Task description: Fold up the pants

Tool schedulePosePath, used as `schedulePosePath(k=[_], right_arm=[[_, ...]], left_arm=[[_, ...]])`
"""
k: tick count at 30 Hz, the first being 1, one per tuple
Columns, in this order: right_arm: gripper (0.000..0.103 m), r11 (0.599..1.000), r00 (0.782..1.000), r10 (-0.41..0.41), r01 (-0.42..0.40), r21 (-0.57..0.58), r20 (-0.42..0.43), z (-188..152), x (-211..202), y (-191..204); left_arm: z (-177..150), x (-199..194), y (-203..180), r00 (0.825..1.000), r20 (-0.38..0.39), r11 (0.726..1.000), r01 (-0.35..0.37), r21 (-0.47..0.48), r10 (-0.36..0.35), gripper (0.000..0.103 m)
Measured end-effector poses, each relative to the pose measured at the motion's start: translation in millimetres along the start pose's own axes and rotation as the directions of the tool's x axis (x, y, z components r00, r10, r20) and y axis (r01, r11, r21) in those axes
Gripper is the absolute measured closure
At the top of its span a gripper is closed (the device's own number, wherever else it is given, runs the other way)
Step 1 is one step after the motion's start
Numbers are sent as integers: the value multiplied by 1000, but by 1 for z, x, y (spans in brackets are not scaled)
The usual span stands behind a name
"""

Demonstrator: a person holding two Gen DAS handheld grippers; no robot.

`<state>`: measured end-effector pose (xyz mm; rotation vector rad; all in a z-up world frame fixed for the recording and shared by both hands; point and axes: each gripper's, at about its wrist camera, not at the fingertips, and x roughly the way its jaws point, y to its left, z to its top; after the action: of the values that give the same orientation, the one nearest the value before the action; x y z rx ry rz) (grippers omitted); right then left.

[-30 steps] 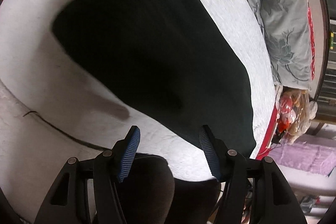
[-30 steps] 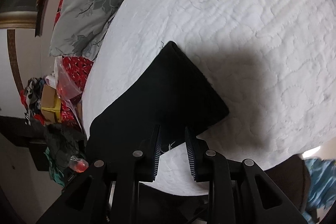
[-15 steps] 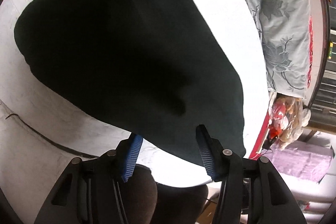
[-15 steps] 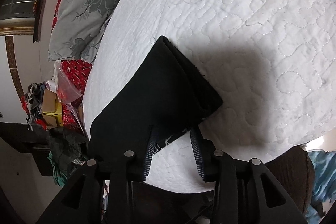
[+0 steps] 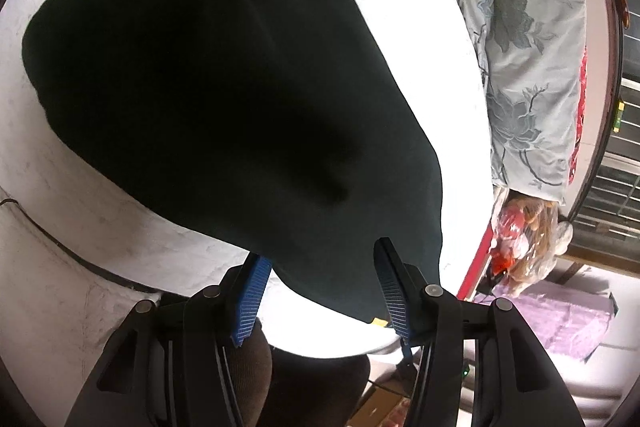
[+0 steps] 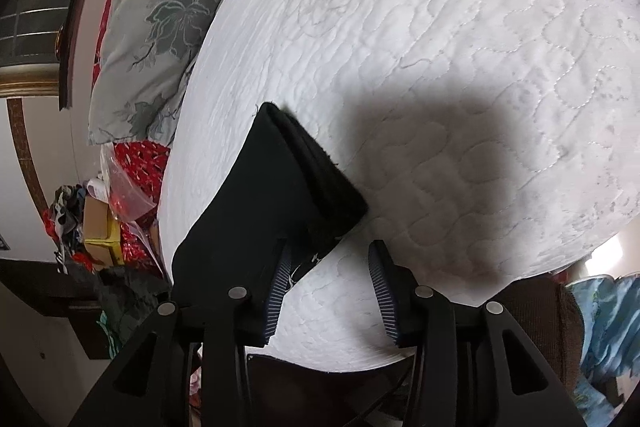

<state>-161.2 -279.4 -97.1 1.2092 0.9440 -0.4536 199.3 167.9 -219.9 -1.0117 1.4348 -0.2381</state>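
As the right gripper opens beside the folded pants, the fold is laid.
Left gripper straddles the hem unclenched; next, another fold or smoothing, probably.

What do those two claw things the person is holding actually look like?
Both are black plastic, built of angular linked bars joined by round silver pins. The left gripper has bright blue ribbed pads on its two fingers; the right gripper has darker blue-grey ribbed pads.
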Motion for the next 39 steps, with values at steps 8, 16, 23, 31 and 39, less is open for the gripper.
schedulePosePath(k=[8, 16, 23, 31, 39], right_arm=[[60, 999, 1000, 18, -18, 49, 8, 0, 0, -8], [60, 995, 998, 67, -68, 73, 15, 4, 10, 5], [60, 992, 994, 101, -103, 71, 36, 5, 10, 13], [60, 986, 990, 125, -131, 103, 58, 11, -3, 6], [73, 994, 995, 96, -97, 44, 21, 9, 19, 17]], left_arm=[[2, 0, 1, 1000, -4, 1000, 2, -13, -2, 51], [4, -2, 0, 1000, 2, 999, 15, -32, -15, 51], [1, -5, 1, 1000, -3, 999, 25, -33, -26, 50], [4, 2, 7, 1000, -9, 998, 19, -59, -19, 50], [4, 5, 0, 1000, -6, 999, -12, -50, 12, 64]])
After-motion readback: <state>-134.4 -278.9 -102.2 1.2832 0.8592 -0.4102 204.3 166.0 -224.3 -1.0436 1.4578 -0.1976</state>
